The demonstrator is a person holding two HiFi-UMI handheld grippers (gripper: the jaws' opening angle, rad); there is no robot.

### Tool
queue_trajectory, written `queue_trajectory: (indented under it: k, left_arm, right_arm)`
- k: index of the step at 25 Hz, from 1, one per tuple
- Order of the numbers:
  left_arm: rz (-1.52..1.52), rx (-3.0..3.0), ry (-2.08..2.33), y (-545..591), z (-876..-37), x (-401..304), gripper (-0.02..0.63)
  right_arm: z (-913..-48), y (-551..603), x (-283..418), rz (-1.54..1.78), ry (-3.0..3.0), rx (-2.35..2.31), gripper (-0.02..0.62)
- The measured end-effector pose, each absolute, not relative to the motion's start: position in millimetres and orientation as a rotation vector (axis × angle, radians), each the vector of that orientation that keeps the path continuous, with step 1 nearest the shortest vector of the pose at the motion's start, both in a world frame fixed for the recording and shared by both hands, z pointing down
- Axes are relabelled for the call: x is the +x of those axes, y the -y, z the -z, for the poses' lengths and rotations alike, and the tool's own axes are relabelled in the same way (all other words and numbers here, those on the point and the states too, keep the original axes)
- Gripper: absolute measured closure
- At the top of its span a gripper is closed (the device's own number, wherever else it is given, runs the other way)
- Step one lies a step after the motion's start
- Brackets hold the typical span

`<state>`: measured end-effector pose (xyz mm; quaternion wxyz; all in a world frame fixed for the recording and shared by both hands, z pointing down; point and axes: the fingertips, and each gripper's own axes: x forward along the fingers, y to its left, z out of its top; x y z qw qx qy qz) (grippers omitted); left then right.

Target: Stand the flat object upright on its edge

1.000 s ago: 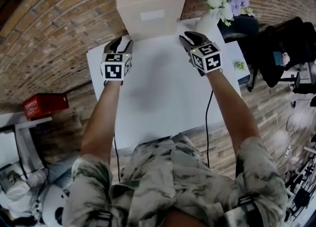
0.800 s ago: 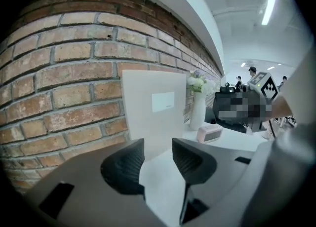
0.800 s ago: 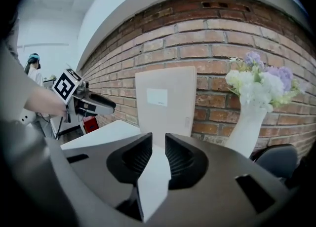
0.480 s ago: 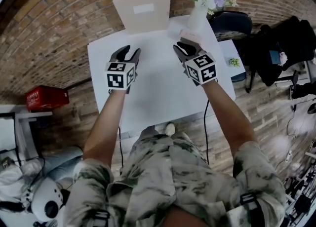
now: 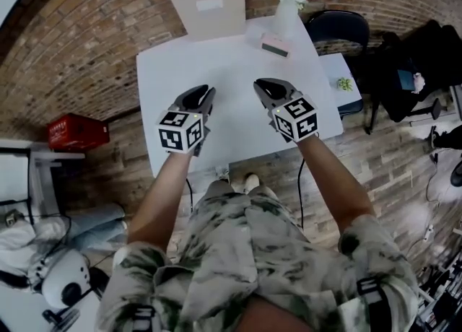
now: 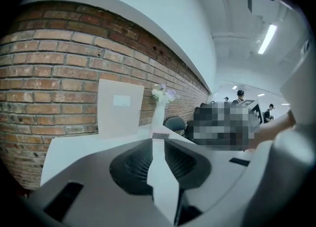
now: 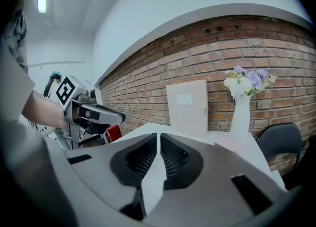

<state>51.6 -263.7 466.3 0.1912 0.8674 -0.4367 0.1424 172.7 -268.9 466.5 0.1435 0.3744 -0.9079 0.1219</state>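
Observation:
The flat beige box [image 5: 209,6] stands upright at the far edge of the white table [image 5: 231,63], its back to the brick wall; it also shows in the left gripper view [image 6: 120,107] and the right gripper view [image 7: 187,106]. Both grippers hover over the table's near half, well apart from the box. My left gripper [image 5: 202,94] [image 6: 157,139] has just been closing; a gap remains and nothing is between its jaws. My right gripper [image 5: 263,85] [image 7: 158,134] has also been closing, down to a thin slit, with nothing in it.
A white vase of flowers [image 5: 287,6] stands at the table's far right corner, with a small pink object [image 5: 276,45] lying in front of it. A dark chair [image 5: 328,24] is beyond the right edge. A red crate [image 5: 78,133] sits on the floor at left.
Both grippers have drawn back from the box toward the near edge of the table. Their jaws have narrowed. The box stays upright against the wall.

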Motion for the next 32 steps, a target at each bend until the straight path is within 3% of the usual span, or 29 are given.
queue_trajectory:
  k: [12,32]
  left_arm:
    - [-0.34,2.523,1.005,150.4,-450.6,67.1,0.578]
    - [-0.418,2.539,0.806,-43.0,-456.7,-68.7,0.581]
  right_arm:
    - [-465.1,146.2,163.8,-0.407,2.625,1.048,0.568]
    - [-453.9,-35.9,58.1,-0.47,2.593,1.036,0.574]
